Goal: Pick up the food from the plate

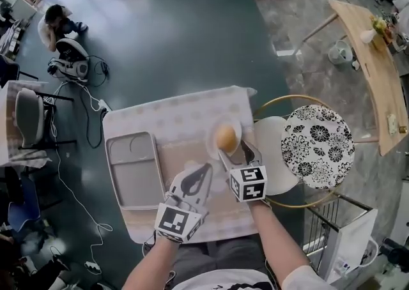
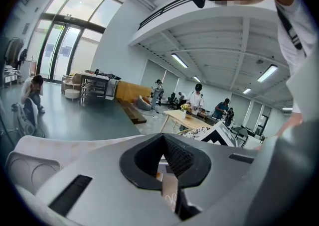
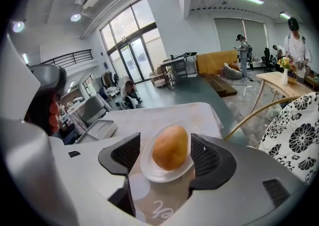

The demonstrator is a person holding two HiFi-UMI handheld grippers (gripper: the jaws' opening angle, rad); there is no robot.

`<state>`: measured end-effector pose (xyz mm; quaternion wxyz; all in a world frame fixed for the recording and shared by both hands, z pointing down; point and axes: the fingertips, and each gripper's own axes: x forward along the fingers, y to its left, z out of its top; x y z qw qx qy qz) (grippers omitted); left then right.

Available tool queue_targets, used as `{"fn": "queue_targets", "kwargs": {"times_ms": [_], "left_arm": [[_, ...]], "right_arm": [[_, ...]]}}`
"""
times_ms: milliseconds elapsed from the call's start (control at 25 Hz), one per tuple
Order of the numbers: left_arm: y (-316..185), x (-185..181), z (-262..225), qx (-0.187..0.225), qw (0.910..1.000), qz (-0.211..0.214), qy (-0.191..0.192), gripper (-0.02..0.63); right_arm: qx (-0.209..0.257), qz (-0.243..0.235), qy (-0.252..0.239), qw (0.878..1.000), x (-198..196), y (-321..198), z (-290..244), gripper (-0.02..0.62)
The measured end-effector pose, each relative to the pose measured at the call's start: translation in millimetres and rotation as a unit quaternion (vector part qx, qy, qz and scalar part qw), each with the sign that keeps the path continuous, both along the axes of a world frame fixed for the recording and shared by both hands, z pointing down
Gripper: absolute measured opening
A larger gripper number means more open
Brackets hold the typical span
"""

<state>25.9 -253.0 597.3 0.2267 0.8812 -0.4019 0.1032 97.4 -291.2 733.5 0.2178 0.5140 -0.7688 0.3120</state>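
A round golden-brown piece of food [image 1: 225, 137] lies on a small white plate [image 1: 211, 146] at the right side of the cloth-covered table [image 1: 172, 119]. My right gripper [image 1: 238, 154] is just at the plate's near edge. In the right gripper view the food [image 3: 170, 148] and its plate [image 3: 148, 171] sit between the open right gripper's [image 3: 167, 154] two black pads, which do not touch the food. My left gripper [image 1: 195, 183] hovers over the middle of the cloth, left of the plate. Its jaws are closed together with nothing in them, as the left gripper [image 2: 167, 158] view shows.
A grey compartment tray [image 1: 134, 170] lies on the table's left part. Right of the table stands a chair with a white seat [image 1: 273, 154] and a black-and-white floral cushion [image 1: 317, 145]. A wooden table [image 1: 370, 65] is further right, and a person sits on the floor at far left.
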Motion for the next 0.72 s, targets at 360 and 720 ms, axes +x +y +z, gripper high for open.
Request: {"fn": "queue_targets", "kwargs": {"times_ms": [360,720], "left_arm": [[-10,1,30,-0.018,0.9998,-0.009,0.001,0.006],[-10,0,39,-0.029,0.9994,-0.018,-0.002,0.006]], "right_arm": [[-0.027,-0.001,0.014,1.0,-4,-19,34,0.304],[-0.04,-0.024,0.056,0.997,-13,-25,51,0.31]]}}
